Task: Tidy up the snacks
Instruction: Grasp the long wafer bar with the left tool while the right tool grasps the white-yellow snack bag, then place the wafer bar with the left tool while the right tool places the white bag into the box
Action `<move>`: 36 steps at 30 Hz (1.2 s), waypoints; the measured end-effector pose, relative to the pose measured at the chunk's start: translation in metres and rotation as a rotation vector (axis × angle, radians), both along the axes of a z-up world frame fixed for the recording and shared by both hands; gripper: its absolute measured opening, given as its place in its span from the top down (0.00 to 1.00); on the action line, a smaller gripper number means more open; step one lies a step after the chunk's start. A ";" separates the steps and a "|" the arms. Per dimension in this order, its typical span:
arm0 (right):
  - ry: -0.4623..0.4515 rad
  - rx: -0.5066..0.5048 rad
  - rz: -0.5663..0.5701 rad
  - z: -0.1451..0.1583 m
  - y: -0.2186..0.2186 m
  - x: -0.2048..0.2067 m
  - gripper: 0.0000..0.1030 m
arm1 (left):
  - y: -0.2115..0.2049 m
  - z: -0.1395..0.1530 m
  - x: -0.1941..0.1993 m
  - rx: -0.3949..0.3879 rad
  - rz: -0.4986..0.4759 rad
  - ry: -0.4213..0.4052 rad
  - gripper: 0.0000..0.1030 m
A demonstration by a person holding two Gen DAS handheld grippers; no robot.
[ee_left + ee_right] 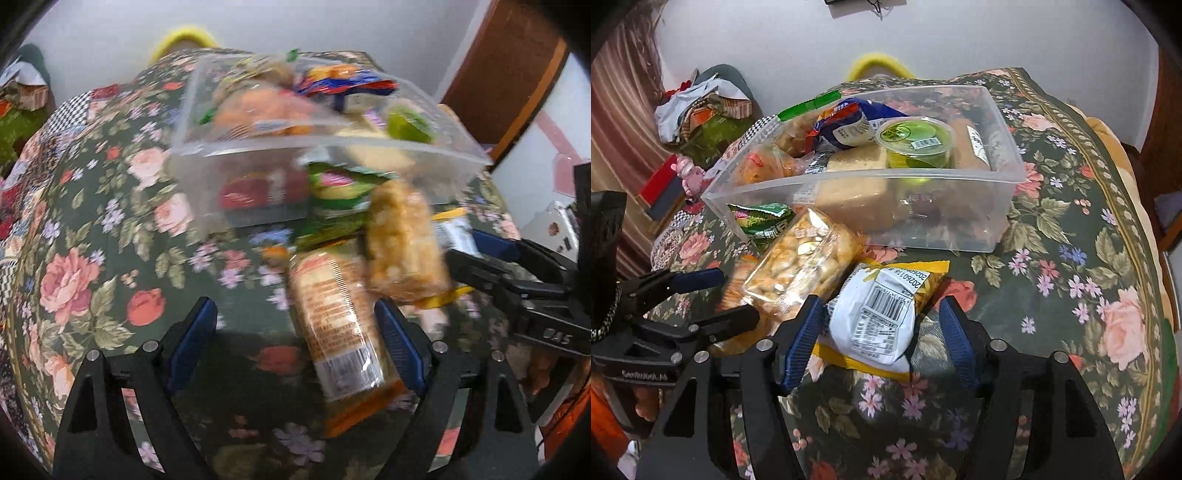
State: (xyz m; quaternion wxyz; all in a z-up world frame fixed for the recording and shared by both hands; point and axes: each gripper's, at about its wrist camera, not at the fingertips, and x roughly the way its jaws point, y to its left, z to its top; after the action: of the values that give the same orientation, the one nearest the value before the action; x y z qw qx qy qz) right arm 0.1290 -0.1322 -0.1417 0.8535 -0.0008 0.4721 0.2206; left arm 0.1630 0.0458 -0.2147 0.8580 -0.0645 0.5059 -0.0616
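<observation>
Crinkly snack packets (871, 317) beside clear plastic bin (923, 236).

Dark green floral cloth under a heap of bright snack wrappers.

The tablecloth (1071, 258) was dark green with pink and red roses and small lilac flowers. Between the right gripper's (882, 336) blue pads (805, 332) lay a white-and-yellow packet (875, 321) bearing a black barcode. Beyond the tongs stood a clear plastic bin (923, 192), holding a lime-green jelly cup (916, 142) and a blue-and-orange bag (842, 123). Left of them lay a golden-brown crisp pack (801, 266) and a green wrapper (761, 219).
</observation>
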 end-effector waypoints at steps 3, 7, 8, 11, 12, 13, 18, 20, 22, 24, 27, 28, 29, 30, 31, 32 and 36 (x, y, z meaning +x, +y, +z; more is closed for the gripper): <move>0.007 0.008 0.000 -0.004 0.000 0.000 0.37 | 0.010 -0.006 -0.002 0.010 0.019 -0.001 0.16; 0.022 0.032 -0.011 -0.006 -0.004 0.001 0.36 | 0.014 -0.005 -0.008 0.010 0.020 -0.030 0.31; 0.024 0.031 -0.010 -0.006 -0.003 0.002 0.36 | 0.013 -0.004 -0.007 0.012 0.020 -0.034 0.36; 0.018 0.021 0.005 -0.004 0.002 0.002 0.46 | 0.011 -0.001 -0.009 0.014 0.010 -0.046 0.53; 0.018 0.022 0.013 -0.004 0.003 0.002 0.48 | 0.009 0.001 -0.010 0.015 -0.003 -0.045 0.56; 0.017 0.020 0.015 -0.004 0.004 0.001 0.53 | 0.005 0.003 -0.007 0.015 -0.013 -0.043 0.62; 0.029 0.041 0.001 -0.005 -0.001 0.000 0.60 | -0.001 0.011 -0.017 0.011 -0.047 -0.048 0.66; 0.032 0.049 -0.007 -0.005 -0.005 -0.002 0.62 | -0.001 0.017 -0.023 0.015 -0.047 -0.059 0.66; 0.030 0.048 -0.011 -0.003 -0.007 -0.006 0.62 | -0.001 0.024 -0.028 0.012 -0.050 -0.070 0.66; 0.030 0.047 -0.012 -0.001 -0.009 -0.008 0.62 | -0.001 0.031 -0.031 0.006 -0.050 -0.082 0.66; 0.029 0.055 -0.023 0.002 -0.014 -0.010 0.62 | -0.001 0.047 -0.036 -0.001 -0.047 -0.118 0.66; 0.024 0.056 -0.028 0.003 -0.015 -0.010 0.62 | -0.001 0.053 -0.036 -0.004 -0.046 -0.132 0.66; 0.020 0.057 -0.031 0.006 -0.017 -0.011 0.63 | -0.002 0.058 -0.037 -0.005 -0.046 -0.142 0.66; 0.015 0.059 -0.034 0.009 -0.018 -0.011 0.63 | -0.003 0.064 -0.038 -0.007 -0.045 -0.155 0.66; 0.006 0.060 -0.036 0.012 -0.019 -0.012 0.63 | -0.005 0.070 -0.039 -0.008 -0.045 -0.166 0.66; 0.000 0.060 -0.035 0.014 -0.020 -0.011 0.63 | -0.006 0.074 -0.038 -0.008 -0.044 -0.173 0.66; -0.050 0.070 -0.039 0.033 -0.023 -0.012 0.63 | -0.007 0.087 -0.024 -0.003 -0.040 -0.206 0.66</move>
State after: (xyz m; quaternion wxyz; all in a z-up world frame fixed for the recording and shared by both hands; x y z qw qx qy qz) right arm 0.1172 -0.1549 -0.1086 0.8687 0.0327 0.4425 0.2203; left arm 0.1390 0.0389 -0.1281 0.9040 -0.0489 0.4161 -0.0856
